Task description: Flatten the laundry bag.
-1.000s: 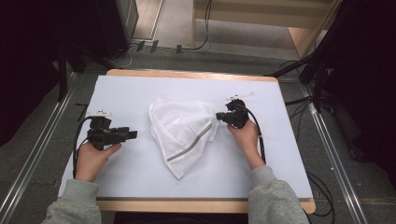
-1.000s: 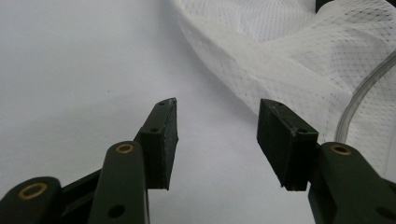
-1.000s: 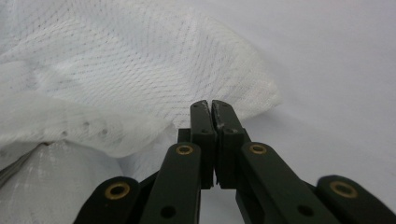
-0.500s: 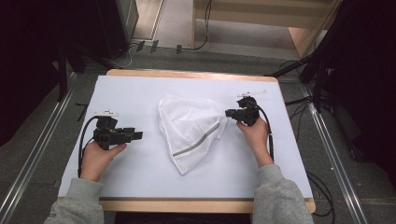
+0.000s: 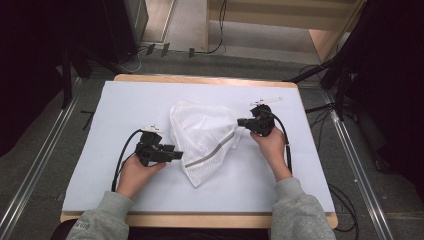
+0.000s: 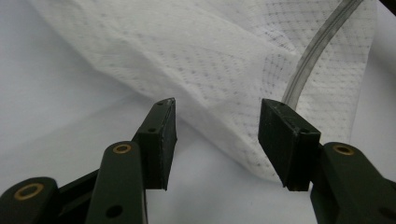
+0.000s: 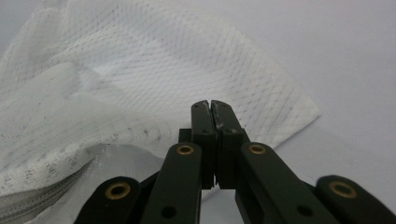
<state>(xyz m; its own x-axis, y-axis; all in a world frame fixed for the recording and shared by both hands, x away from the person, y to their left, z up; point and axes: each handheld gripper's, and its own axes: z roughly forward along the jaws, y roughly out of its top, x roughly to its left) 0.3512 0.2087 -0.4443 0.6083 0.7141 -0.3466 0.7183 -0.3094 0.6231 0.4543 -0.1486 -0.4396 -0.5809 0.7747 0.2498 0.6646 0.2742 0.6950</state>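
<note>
Flanking the mesh bag (image 5: 202, 139): left gripper (image 5: 176, 154) jaws apart, right gripper (image 5: 240, 121) jaws together.

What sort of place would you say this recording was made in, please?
Probably a lab or workshop recording station rather than a home. A wooden table covered with a white sheet stands on a bare grey floor with metal rails, and loose cables run between dark equipment stands.

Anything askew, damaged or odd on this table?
Nothing damaged. The white mesh bag lies crumpled and skewed on the white sheet, its grey zipper running diagonally.
</note>
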